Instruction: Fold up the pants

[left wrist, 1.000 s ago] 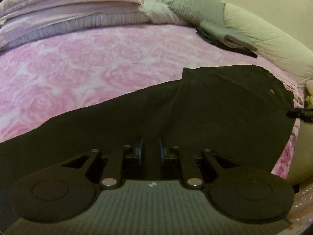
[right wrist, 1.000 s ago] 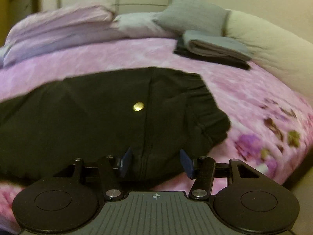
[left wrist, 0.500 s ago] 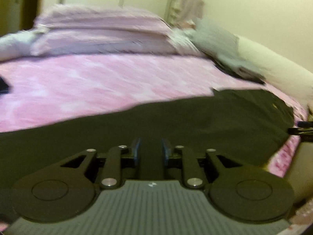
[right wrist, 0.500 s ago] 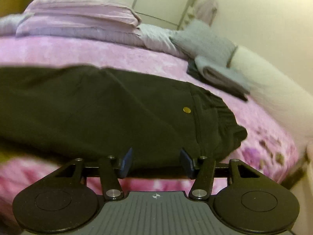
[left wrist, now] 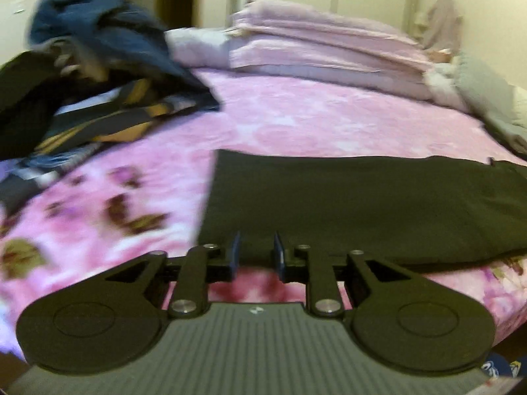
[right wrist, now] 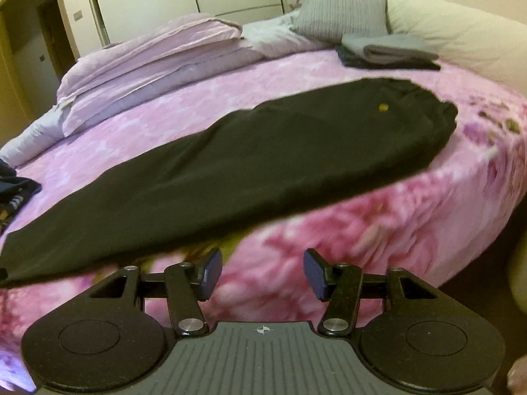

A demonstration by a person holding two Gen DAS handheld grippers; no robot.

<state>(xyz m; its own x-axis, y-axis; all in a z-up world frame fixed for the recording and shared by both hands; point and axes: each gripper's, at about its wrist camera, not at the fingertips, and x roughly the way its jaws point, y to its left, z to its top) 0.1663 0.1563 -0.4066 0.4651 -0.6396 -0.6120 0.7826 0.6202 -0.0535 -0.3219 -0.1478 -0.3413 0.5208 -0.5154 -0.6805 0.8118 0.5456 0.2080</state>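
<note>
Black pants [left wrist: 362,204] lie flat in a long strip across the pink floral bedspread [left wrist: 296,121], leg end to the left and waist to the right. My left gripper [left wrist: 257,256] hovers at the near edge of the leg end, close to the hem corner. Its jaws stand a narrow gap apart, and dark cloth shows between the tips. In the right wrist view the pants [right wrist: 247,164] run diagonally, with a brass button [right wrist: 383,108] near the waist. My right gripper [right wrist: 262,273] is wide open over the bedspread [right wrist: 346,223], short of the pants' near edge, holding nothing.
A heap of dark blue and striped clothes [left wrist: 98,65] sits at the bed's left end. Stacked pink bedding [left wrist: 313,42] lines the far side. Folded grey and dark garments [right wrist: 385,51] rest near a grey pillow [right wrist: 339,13] and a cream bolster [right wrist: 461,33]. The bed's edge drops away at the right.
My left gripper has swung left from the pants' middle to the leg end and its jaws have widened a little. My right gripper has pulled back off the waist toward the bed's near edge.
</note>
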